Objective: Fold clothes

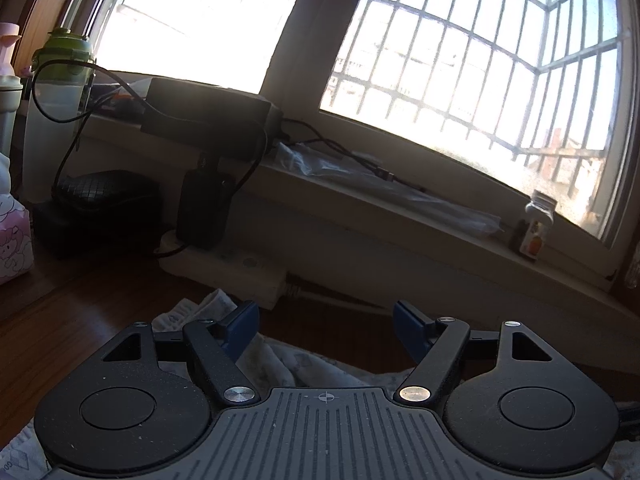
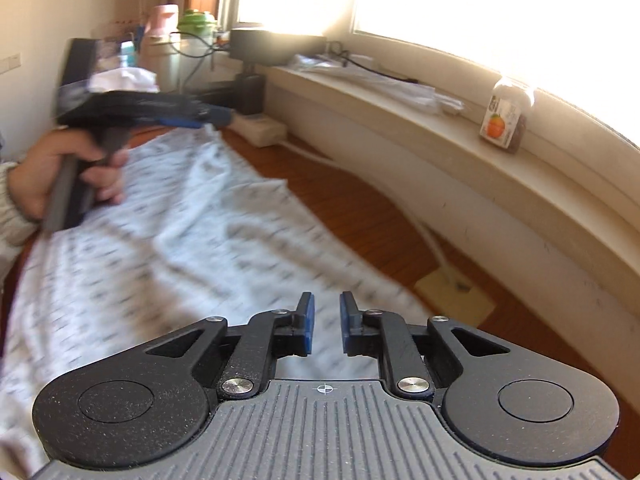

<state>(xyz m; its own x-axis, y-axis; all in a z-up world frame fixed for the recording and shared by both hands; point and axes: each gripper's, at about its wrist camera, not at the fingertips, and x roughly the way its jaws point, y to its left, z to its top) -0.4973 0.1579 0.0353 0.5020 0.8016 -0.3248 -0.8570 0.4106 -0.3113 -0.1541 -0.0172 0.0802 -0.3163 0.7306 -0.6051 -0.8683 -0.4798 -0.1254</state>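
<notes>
Left tongs [image 1: 326,328] stand wide apart with nothing between the blue pads, hovering over a bunched end of the patterned white garment [image 2: 168,232]. Right tongs [image 2: 325,322] show a narrow gap, pads bare, nothing gripped; no earlier view here, so only that gap can be told. The garment lies spread along the wooden counter [image 2: 360,208], running from the near left corner up toward the left tongs [image 2: 200,118], which a hand [image 2: 60,176] in a knitted sleeve holds above its far end. Its right edge slants across the wood, leaving a bare brown strip between cloth and the wall under the windowsill [image 2: 440,120]; that strip is open room, crossed by one white cable and one flat pale plate. Count along the sill: one small jar [image 2: 506,114] with an orange on its label, one crumpled clear plastic sheet [image 1: 360,176], one black box [image 1: 208,108] with dark leads. At the far end: one white power strip [image 1: 224,268] with a black adapter plugged in, one green-lidded bottle [image 1: 60,100], one pink-topped bottle [image 2: 164,18]. Two barred window panes glare overhead.
</notes>
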